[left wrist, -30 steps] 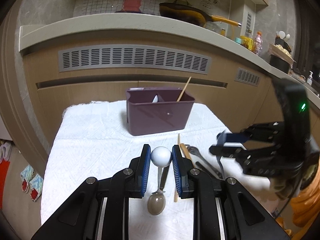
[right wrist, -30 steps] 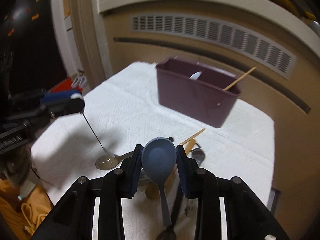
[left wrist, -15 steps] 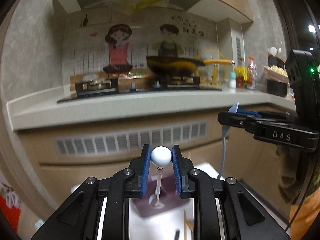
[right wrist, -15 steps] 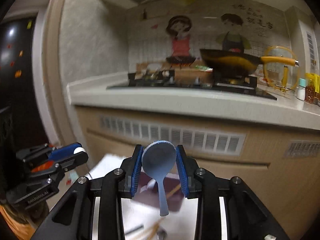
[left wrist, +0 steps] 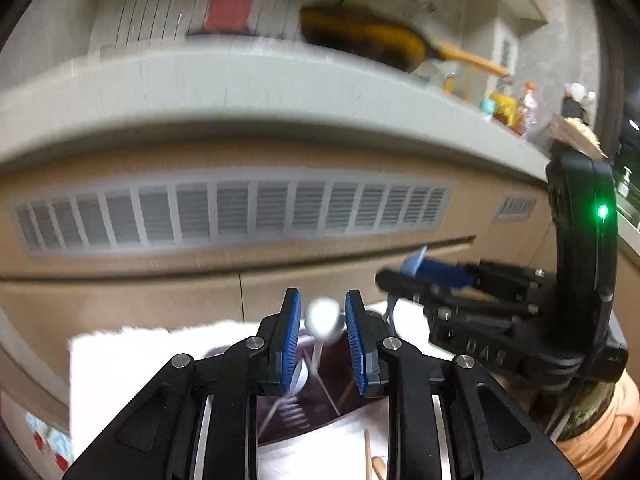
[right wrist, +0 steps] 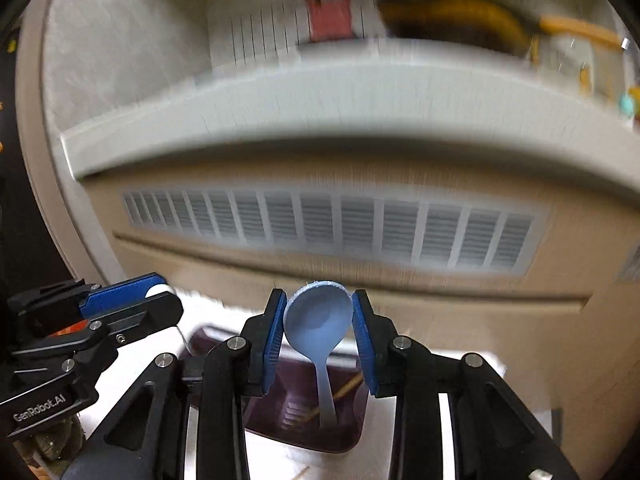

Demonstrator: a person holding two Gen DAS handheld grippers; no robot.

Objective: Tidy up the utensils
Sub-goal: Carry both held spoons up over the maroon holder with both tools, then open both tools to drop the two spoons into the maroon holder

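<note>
My left gripper (left wrist: 322, 312) hangs over the maroon utensil holder (left wrist: 320, 404). The white ball end of a metal spoon (left wrist: 322, 322) is between its blue pads. The jaws are opening; the ball is blurred, a sliver of gap shows beside it, and the stem points down into the holder. My right gripper (right wrist: 320, 310) is shut on the bowl of a blue plastic spoon (right wrist: 320, 326), whose handle reaches into the holder (right wrist: 344, 432) beside a wooden chopstick (right wrist: 346, 390). Each gripper shows in the other's view: the right gripper (left wrist: 400, 280) and the left gripper (right wrist: 170, 300).
The holder stands on a white cloth (left wrist: 140, 356) on a low table in front of a kitchen counter (left wrist: 240, 92) with a vent grille (left wrist: 240, 216). A pan (left wrist: 360, 40) and bottles (left wrist: 516, 108) sit on the counter. Wooden chopsticks (left wrist: 370, 460) lie on the cloth nearby.
Both grippers rose off the cloth with their spoons and moved forward until they hang over the holder. The white ball now sits looser and lower between the left pads.
</note>
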